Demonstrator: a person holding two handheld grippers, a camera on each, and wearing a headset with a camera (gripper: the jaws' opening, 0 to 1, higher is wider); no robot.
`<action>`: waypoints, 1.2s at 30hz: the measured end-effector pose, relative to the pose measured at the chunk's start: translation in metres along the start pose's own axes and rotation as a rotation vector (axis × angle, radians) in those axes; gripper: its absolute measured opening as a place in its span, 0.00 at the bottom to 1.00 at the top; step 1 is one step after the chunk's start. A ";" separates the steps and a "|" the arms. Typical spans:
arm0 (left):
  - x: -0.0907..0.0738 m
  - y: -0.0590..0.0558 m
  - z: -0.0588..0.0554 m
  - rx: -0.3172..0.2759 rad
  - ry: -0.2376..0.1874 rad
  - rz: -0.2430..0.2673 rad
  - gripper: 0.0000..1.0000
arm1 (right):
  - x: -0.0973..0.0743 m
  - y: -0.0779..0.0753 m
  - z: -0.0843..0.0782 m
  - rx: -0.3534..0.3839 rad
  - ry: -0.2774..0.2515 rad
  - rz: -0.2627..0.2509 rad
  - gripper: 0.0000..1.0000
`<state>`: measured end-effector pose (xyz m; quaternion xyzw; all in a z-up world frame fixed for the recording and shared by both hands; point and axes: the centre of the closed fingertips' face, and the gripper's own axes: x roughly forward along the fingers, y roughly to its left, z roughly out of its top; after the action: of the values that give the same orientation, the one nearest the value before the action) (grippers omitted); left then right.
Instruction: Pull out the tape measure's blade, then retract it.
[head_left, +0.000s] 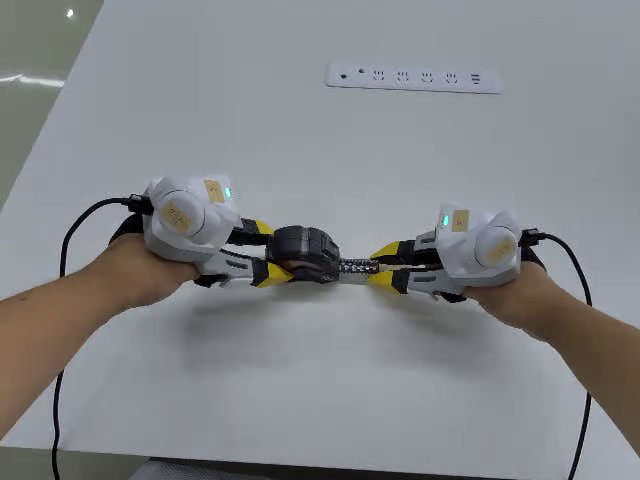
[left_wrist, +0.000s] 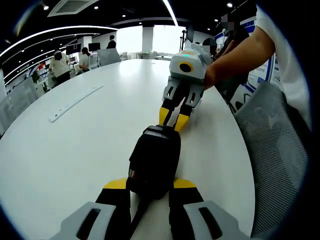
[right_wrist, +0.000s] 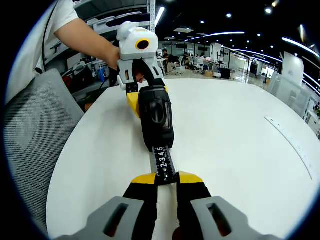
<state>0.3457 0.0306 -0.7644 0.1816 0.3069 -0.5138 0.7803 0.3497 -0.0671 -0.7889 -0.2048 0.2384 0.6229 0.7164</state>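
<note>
The left gripper (head_left: 268, 251) is at the middle left of the head view. Its jaws squeeze the black tape measure (head_left: 305, 252). The right gripper (head_left: 384, 266) is at the middle right, and its jaws pinch the end of the blade (head_left: 355, 267). A short bit of blade with numbers shows between the two grippers. They are over a white table (head_left: 300, 130). A white power strip (head_left: 412, 77) lies near the top, well apart.

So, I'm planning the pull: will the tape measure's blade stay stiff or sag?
Probably stiff for now: the blade runs straight across a short gap from the case to the right gripper. Pulled longer, it would likely sag. Released, it may snap back.
</note>
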 end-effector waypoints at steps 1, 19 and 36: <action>0.000 0.000 0.000 0.000 0.001 0.000 0.25 | -0.001 0.001 0.001 -0.002 -0.001 -0.001 0.09; 0.000 0.001 0.000 -0.005 0.001 0.002 0.25 | -0.019 -0.005 -0.012 -0.012 0.025 -0.022 0.09; 0.001 0.002 0.000 -0.012 0.001 0.001 0.26 | -0.039 -0.005 -0.019 -0.003 0.041 -0.038 0.09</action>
<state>0.3478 0.0306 -0.7648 0.1774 0.3100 -0.5116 0.7815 0.3485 -0.1102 -0.7812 -0.2232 0.2480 0.6054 0.7226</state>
